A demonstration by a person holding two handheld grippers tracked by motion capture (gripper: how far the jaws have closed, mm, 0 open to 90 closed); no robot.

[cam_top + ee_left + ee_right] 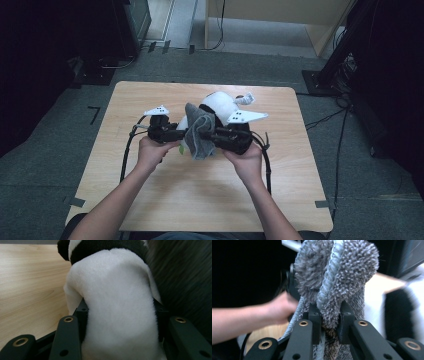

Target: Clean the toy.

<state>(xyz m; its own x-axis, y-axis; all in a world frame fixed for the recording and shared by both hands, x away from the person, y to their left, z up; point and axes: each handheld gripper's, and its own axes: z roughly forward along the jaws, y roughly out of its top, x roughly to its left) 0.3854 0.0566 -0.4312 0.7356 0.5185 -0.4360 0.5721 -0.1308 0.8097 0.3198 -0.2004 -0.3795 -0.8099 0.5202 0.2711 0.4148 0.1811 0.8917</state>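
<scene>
A: What step would you call this?

B: Both tools have their grip. The left gripper (176, 135) has its jaws partly closed around the white body of the plush toy (117, 305), pads pressed in on both flanks. The right gripper (329, 322) has its jaws drawn nearly together on a bunched fold of the grey towel (339, 282). I'd judge this as the start of wiping or wrapping the toy with the towel.

A: Where do they sit on the table (150, 195)?

B: Just past the centre, toward twelve o'clock. In the high view the towel (199, 131) hangs between the two grippers, draped in front of the toy (219, 104), whose white bulk lies toward one o'clock from it (the two seem to touch, though I cannot tell how much).

A: And the next move?

B: Probably to hold the toy steady with the left while the right draws the towel across it, keeping the fold from slipping out.

A: Any containers?

B: None that I can see on the table.
</scene>
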